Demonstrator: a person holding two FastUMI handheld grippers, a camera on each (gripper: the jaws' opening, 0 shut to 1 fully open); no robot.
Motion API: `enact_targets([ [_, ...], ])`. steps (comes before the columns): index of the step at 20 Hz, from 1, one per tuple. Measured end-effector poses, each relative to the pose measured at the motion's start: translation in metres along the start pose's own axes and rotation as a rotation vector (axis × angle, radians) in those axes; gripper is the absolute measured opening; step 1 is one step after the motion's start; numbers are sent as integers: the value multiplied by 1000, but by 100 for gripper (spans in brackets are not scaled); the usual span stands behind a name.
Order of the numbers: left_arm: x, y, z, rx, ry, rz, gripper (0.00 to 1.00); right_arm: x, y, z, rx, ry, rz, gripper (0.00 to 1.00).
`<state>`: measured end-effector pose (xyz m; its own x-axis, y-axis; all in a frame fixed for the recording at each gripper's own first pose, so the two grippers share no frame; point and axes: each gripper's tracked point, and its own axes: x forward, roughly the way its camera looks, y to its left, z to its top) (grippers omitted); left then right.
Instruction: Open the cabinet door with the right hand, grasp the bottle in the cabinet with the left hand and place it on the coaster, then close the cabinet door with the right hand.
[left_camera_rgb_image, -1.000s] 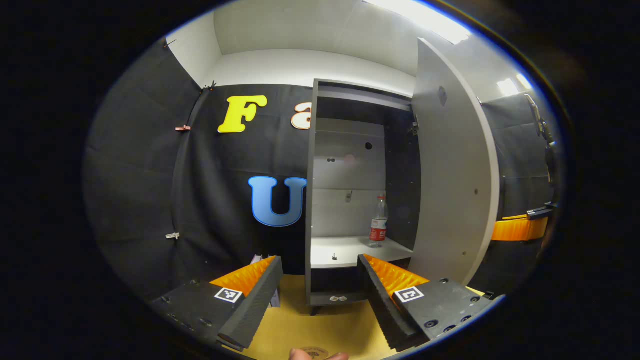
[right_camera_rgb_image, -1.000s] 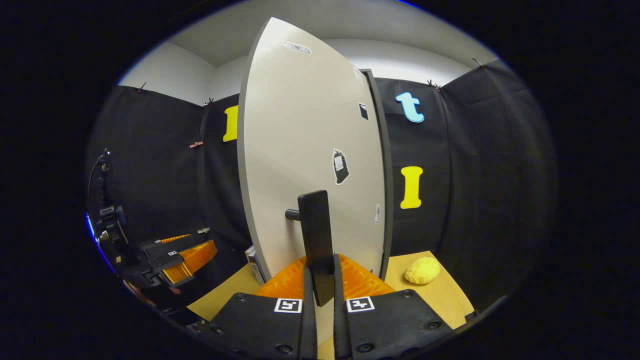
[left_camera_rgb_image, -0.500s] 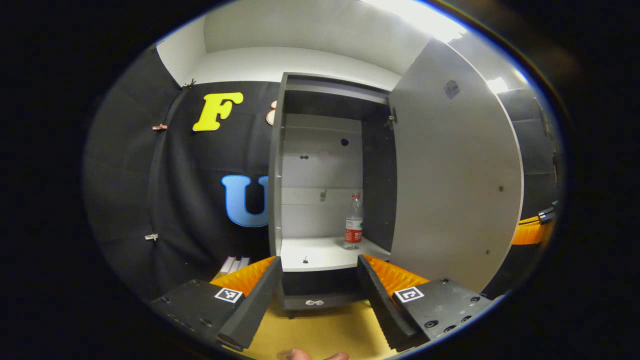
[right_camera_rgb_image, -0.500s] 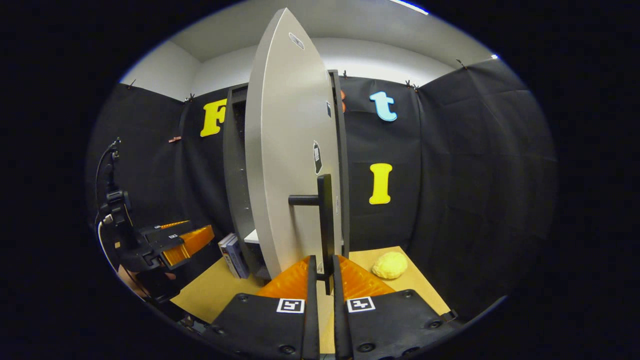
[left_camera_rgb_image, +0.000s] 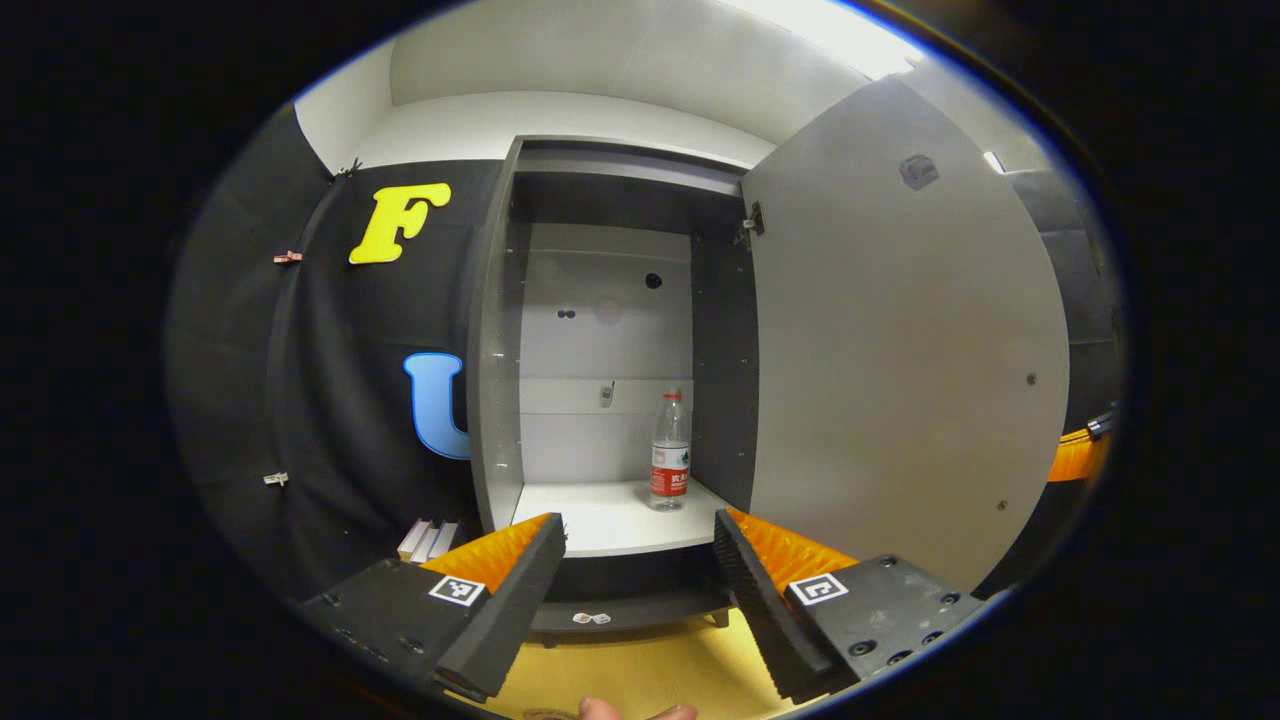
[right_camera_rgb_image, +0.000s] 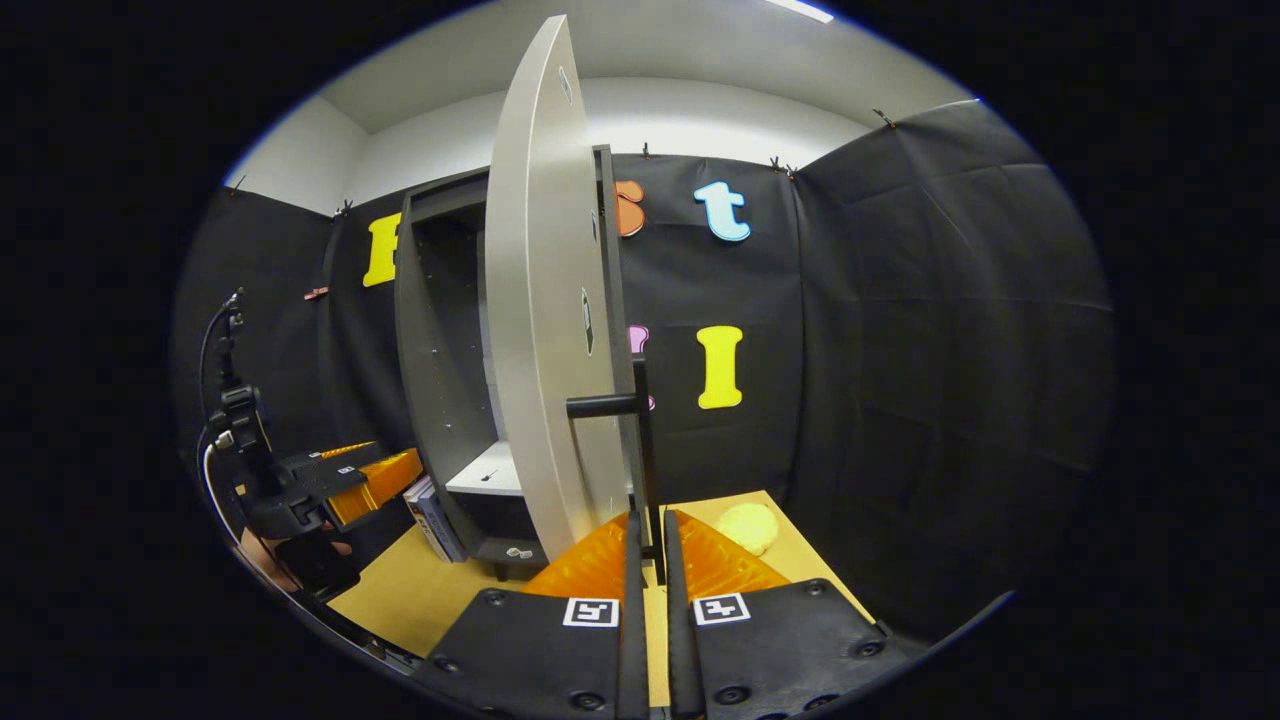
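Beyond the parted left claw (left_camera_rgb_image: 640, 575), well apart, stands the bottle (left_camera_rgb_image: 669, 451) on the cabinet shelf (left_camera_rgb_image: 600, 520).

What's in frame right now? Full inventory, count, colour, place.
cabinet: 1, dark grey, on the tabletop.
cabinet door: 1, light grey, swung open.
door handle: 1, black bar, on the door's outer face.
bottle: 1, clear with red label, upright on the cabinet shelf.
books: a few, beside the cabinet.
yellow lump: 1, on the tabletop.
tabletop: 1, tan.
left gripper: open, facing the shelf.
right gripper: closed on the door handle.
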<state>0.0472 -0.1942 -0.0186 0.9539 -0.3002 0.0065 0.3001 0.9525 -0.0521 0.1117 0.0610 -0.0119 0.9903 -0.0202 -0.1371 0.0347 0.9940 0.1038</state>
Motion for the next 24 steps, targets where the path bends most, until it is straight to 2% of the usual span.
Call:
enact_targets([
  [3, 15, -12, 2, 10, 0, -5, 95, 0, 7, 1, 21, -5, 35, 12],
  [8, 43, -30, 6, 31, -6, -21, 92, 0, 4, 5, -3, -32, 62, 13],
  [9, 50, -34, 6, 38, -9, -24, 92, -1, 1, 8, -4, -50, 57, 24],
  [11, 66, -41, 9, 51, -19, -25, 95, 3, -6, 15, 2, -89, 43, 19],
  [12, 75, -44, 8, 52, -24, -27, 92, 6, -13, 15, -1, -101, 12, 23],
  [13, 85, -46, 7, 48, -23, -29, 94, 13, -19, 16, -1, -109, -22, 22],
  [14, 95, -48, 4, 43, -23, -28, 95, 10, -24, 18, 6, -111, -59, 48],
  [18, 145, -51, -5, 41, -11, -15, 95, 4, -35, 15, 53, -105, -147, 97],
  [19, 161, -52, -9, 45, -15, -19, 92, 7, -41, 14, 44, -104, -169, 98],
  [21, 189, -52, -17, 52, -17, -12, 95, 5, -53, 12, 12, -95, -203, 98],
  [24, 231, -52, -28, 20, -13, -2, 95, 5, -59, 8, -6, -83, -214, 98],
])
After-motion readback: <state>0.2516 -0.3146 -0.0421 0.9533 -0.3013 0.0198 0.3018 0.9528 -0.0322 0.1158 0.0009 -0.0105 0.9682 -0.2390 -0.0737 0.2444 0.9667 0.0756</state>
